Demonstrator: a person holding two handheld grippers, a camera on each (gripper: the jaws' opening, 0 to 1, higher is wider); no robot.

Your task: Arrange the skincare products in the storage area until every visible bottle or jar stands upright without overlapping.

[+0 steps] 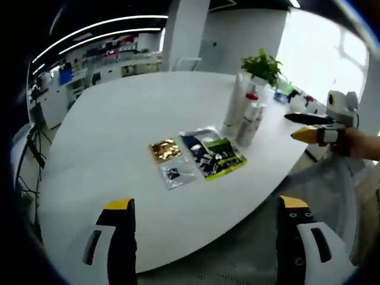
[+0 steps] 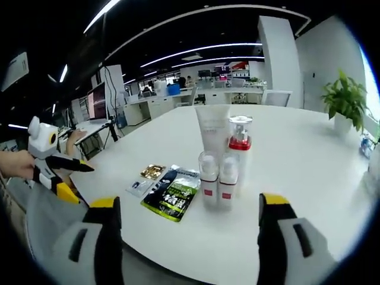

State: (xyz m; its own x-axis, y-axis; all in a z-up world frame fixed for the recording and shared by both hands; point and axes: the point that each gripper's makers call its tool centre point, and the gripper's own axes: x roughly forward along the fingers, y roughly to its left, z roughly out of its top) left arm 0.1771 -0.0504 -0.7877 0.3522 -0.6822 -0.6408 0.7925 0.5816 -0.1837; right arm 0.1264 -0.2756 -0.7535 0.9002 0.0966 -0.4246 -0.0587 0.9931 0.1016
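Open-plan office, white bench. Both hand-held grippers wide open, holding nothing: right hand-held gripper, left hand-held gripper. Straight ahead of the right one: tall tube, red-collared pump bottle and two small bottles, all upright, tightly bunched; can't tell if touching. Flat sachets lie beside them. Looks mostly done; maybe spacing left. Labels unreadable, bottle bases partly hidden in the left gripper view.

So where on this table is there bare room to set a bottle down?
Bare white table stretches right of the bottles toward the potted plant, and behind them toward the desks. It is crowded only where the sachets lie beside the bottles near the front edge.
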